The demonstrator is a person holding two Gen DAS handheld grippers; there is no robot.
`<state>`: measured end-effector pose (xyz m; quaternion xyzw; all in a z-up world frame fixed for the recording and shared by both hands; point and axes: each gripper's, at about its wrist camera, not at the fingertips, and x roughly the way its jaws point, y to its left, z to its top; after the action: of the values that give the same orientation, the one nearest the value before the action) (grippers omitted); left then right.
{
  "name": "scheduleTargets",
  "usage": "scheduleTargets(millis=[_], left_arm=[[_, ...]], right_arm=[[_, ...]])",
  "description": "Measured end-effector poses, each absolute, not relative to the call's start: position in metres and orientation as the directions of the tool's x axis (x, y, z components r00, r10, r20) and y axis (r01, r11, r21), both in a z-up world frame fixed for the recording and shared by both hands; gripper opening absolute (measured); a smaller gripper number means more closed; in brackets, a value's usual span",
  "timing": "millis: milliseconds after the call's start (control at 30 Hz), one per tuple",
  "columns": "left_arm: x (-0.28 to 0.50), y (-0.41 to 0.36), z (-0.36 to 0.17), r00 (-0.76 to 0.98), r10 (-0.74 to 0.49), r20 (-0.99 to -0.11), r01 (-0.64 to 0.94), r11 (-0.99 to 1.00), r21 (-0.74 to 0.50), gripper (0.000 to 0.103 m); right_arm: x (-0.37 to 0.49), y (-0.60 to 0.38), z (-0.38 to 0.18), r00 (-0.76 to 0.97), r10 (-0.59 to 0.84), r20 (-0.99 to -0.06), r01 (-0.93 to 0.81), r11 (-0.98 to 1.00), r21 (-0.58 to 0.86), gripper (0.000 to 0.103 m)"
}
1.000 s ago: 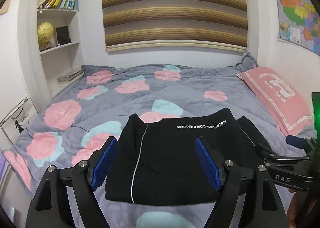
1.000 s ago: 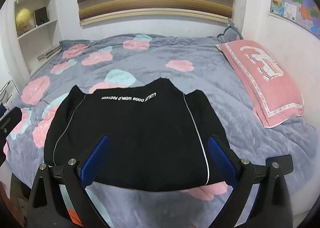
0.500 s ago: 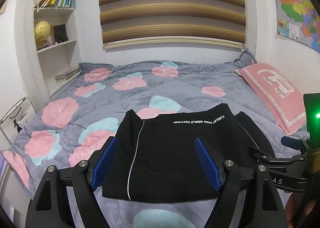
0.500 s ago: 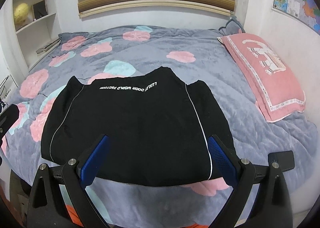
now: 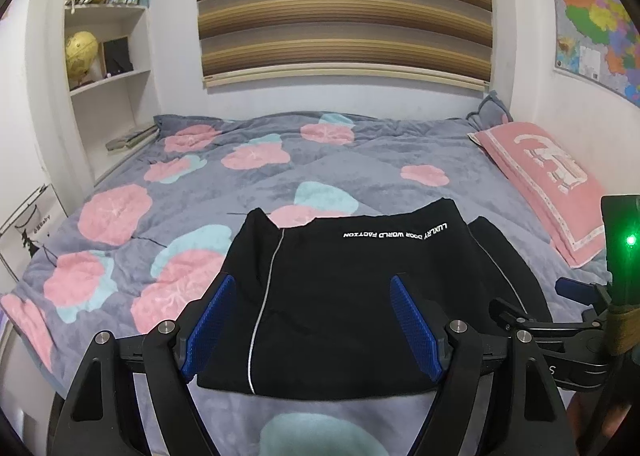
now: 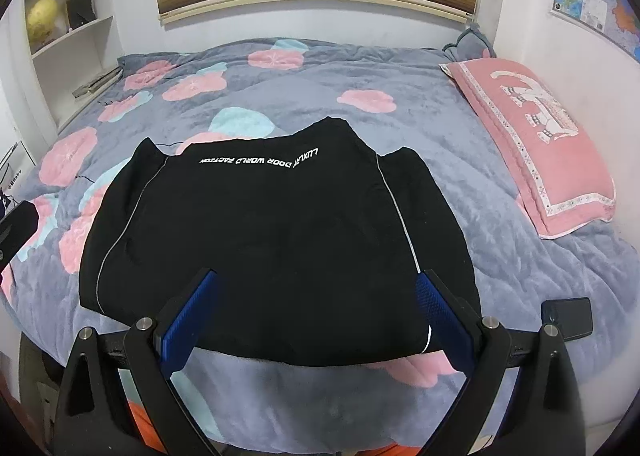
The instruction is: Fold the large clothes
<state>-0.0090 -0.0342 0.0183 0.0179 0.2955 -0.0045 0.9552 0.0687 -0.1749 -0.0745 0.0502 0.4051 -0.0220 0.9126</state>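
Since both my left hand-held gripper (image 5: 310,322) and right hand-held gripper (image 6: 312,314) gape wide and empty, I judge the soft, limp black fabric garment with white piping (image 6: 276,240) best pinched at its near hem corners.

Bare quilt (image 6: 280,87) beyond black garment (image 6: 276,240); pillow (image 6: 532,135) blocks right.

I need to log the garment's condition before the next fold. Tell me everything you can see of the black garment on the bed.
The black garment lies flat on the grey floral quilt, near its front edge, already folded into a rough rectangle. It looks like soft knit fabric. A line of white lettering, seen upside down, runs along its far edge, and a thin pale stripe curves down each side. A folded part sticks out on the right. Both the left gripper and the right gripper are open above its near edge; contact is not visible.
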Motion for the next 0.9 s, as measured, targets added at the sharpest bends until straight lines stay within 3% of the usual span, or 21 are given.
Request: scheduleTargets(millis=[900], left_arm=[[-0.004,-0.043,0.013,0.822,0.004,-0.570,0.034,0.998,0.057,0.080]], right_arm=[[0.085,-0.174,-0.090,0.629,0.016,-0.777,0.069,0.995,0.075,0.099]])
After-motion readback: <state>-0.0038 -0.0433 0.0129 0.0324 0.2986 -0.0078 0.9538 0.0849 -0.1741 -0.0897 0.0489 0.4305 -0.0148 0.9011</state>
